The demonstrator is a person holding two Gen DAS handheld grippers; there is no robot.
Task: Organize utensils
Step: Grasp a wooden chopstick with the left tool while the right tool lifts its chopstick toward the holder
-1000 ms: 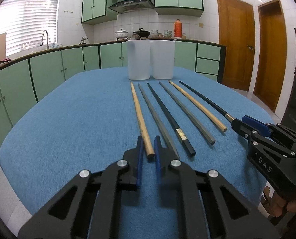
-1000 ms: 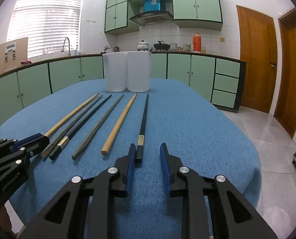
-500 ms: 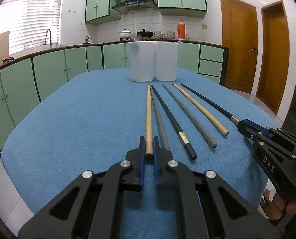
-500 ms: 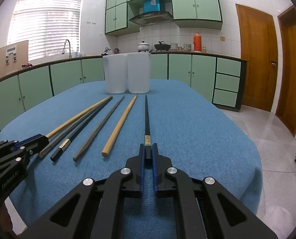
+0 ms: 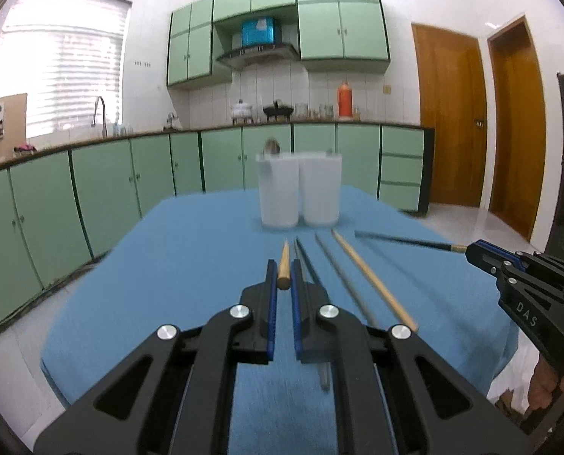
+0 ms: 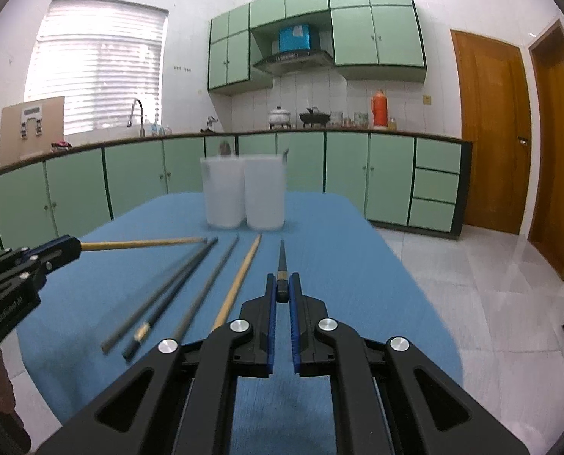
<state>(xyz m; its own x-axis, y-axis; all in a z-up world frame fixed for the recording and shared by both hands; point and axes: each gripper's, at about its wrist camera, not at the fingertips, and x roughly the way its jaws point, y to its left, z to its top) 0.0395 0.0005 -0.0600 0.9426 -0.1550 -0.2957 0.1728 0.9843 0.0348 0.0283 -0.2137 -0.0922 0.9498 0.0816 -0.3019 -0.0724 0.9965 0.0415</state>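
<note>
The left gripper [image 5: 283, 278] is clamped tight on the thick end of a light wooden chopstick [image 5: 283, 265] and holds it up off the blue table [image 5: 190, 250]. The right gripper [image 6: 283, 291] is pinched on the end of a black chopstick [image 6: 281, 265] with a gold band, and that one is up in the air too. Four more chopsticks lie side by side on the blue cloth between the two grippers: two grey, one black and one wooden [image 6: 240, 280]. Two white cups [image 6: 244, 193] stand touching each other at the far end of the table.
</note>
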